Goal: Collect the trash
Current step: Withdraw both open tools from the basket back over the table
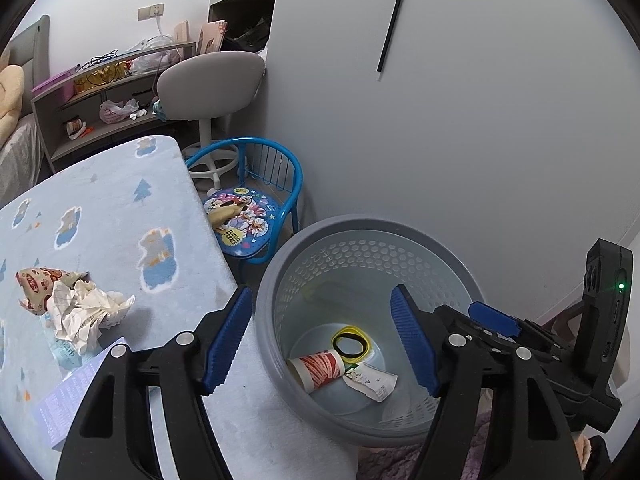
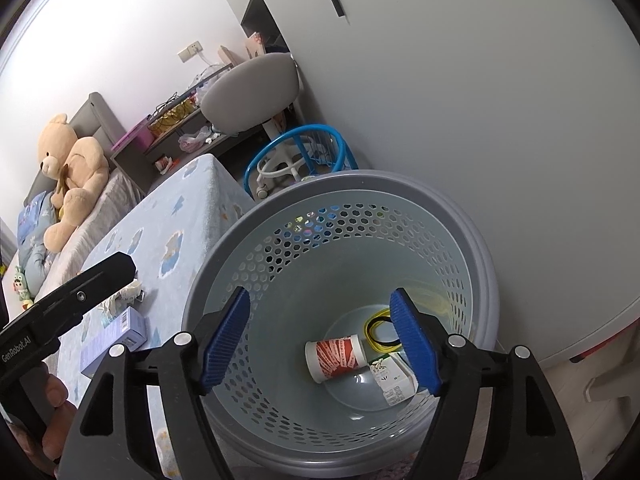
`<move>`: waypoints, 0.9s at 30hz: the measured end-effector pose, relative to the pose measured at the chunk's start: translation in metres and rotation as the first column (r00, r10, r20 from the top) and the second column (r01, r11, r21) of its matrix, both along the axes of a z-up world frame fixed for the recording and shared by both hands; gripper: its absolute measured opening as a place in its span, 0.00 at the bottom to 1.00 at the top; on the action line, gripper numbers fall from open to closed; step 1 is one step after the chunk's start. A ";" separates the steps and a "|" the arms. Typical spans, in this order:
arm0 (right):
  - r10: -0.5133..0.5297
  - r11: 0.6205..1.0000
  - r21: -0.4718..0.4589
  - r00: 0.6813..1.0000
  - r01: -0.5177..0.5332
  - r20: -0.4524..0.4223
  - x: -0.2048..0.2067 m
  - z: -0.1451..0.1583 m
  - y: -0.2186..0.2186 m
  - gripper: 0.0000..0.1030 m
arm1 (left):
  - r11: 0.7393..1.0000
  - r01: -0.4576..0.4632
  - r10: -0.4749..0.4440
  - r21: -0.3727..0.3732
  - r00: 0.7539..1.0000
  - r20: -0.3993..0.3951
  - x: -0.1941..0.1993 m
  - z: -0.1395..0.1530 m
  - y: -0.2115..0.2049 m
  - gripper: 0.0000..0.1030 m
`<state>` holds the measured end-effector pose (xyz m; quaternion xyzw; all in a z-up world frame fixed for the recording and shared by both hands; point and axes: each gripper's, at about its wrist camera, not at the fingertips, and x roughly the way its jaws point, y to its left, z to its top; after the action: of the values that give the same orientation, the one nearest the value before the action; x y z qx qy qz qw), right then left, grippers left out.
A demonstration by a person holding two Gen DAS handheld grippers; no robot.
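Observation:
A grey perforated trash bin (image 1: 280, 276) (image 2: 460, 208) stands beside the blue-blanketed table (image 1: 112, 208) (image 2: 188, 200). Inside lie a red-and-white paper cup (image 1: 318, 370) (image 2: 334, 357), a white carton (image 1: 370, 380) (image 2: 394, 382) and yellow and black bands (image 1: 352, 344) (image 2: 378, 330). My left gripper (image 1: 320, 344) is open and empty over the bin's near rim. My right gripper (image 2: 320, 344) is open and empty above the bin's mouth; it also shows in the left wrist view (image 1: 496, 316). Crumpled paper (image 1: 86, 312) (image 2: 128, 292), a printed wrapper (image 1: 40, 284) and a purple box (image 1: 68, 396) (image 2: 114, 334) lie on the table.
A blue child's chair (image 1: 244, 216) (image 2: 298, 148) stands behind the bin against a white wardrobe (image 1: 460, 120). A grey swivel chair (image 1: 212, 80) and a cluttered shelf (image 1: 100, 92) are further back. A teddy bear (image 2: 72, 164) sits on a bed at left.

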<state>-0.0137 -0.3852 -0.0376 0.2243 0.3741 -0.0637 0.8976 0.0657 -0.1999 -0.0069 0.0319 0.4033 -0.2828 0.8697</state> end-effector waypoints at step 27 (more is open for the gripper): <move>0.079 0.996 -0.052 0.997 -0.078 0.022 -0.012 0.015 0.057 0.74 | 0.995 -0.094 0.095 -0.036 0.995 0.031 -0.029 0.010 0.076 0.68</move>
<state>-0.0257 -0.3281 -0.0222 0.1873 0.3702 -0.0350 0.9092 0.0371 -0.1240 0.0034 0.0027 0.3851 -0.2478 0.8890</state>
